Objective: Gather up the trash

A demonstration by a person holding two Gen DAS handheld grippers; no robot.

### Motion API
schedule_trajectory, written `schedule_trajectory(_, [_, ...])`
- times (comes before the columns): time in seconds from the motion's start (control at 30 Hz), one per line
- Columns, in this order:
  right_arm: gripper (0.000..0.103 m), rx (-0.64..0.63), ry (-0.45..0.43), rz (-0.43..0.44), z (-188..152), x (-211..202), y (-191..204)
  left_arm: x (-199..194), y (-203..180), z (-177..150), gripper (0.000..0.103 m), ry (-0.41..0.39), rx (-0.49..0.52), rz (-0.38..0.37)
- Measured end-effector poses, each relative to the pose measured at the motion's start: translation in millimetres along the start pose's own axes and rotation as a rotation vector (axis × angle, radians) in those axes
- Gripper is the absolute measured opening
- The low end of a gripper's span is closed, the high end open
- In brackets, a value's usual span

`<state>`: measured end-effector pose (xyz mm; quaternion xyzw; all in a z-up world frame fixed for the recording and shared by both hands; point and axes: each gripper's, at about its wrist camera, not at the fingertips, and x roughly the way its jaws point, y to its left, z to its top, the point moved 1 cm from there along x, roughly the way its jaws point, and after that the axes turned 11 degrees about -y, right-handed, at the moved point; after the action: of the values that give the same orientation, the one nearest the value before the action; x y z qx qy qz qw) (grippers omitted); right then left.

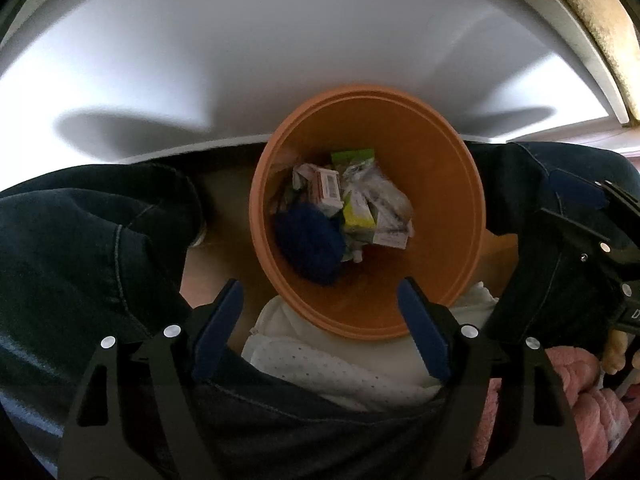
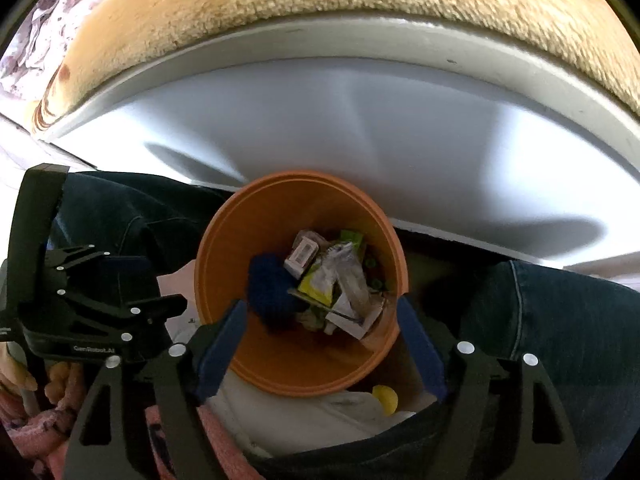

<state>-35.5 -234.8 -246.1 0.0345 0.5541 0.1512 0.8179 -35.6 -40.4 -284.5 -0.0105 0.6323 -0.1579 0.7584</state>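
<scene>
An orange bin (image 1: 436, 200) stands on the floor between a person's knees. In it lie small cartons (image 1: 328, 192), crumpled wrappers and a dark blue fuzzy ball (image 1: 308, 244). My left gripper (image 1: 320, 286) points down over the bin's near rim, open, with nothing between its blue pads. In the right wrist view the same bin (image 2: 248, 232) holds the cartons (image 2: 304, 254) and the blue ball (image 2: 272, 288). My right gripper (image 2: 322, 302) hangs open over it, also with nothing in it. Each gripper shows at the edge of the other's view.
Legs in dark jeans (image 1: 80, 240) flank the bin on both sides. A white panel (image 1: 280, 60) rises behind it, topped by a tan fuzzy blanket (image 2: 320, 0). White cloth (image 1: 340, 360), a yellow thing (image 2: 386, 398) and pink fuzzy fabric (image 1: 592, 412) lie nearest me.
</scene>
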Motion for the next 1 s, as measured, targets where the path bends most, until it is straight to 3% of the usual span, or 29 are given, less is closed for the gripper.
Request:
schedule_trajectory(0.17, [0.076,0.000,-0.027,-0.001,0.6,-7.9,0.3,-9.2,-4.1,-1.1,0.078,-0.040,0.004,0.006])
schedule_trajectory(0.33, [0.078,-0.042,-0.123,0.000,11.8,-42.2,9.1,-49.0,-10.2,5.5,0.078,-0.174,0.047,0.057])
schedule_trajectory(0.53, [0.081,-0.093,-0.301,0.008,37.1,-103.8,20.7,-121.8,-18.6,19.1,0.078,-0.375,0.070,0.094])
schedule_trajectory(0.73, [0.088,-0.138,-0.530,-0.054,66.2,-170.3,26.9,-190.7,-21.8,37.8,0.078,-0.562,0.065,0.117])
schedule_trajectory(0.9, [0.090,-0.137,-0.719,-0.097,81.7,-218.1,28.0,-232.0,-21.0,48.3,0.078,-0.710,0.046,0.187])
schedule_trajectory(1.0, [0.091,-0.124,-0.788,-0.111,88.1,-238.4,22.6,-248.9,-24.7,52.8,0.078,-0.790,0.033,0.231])
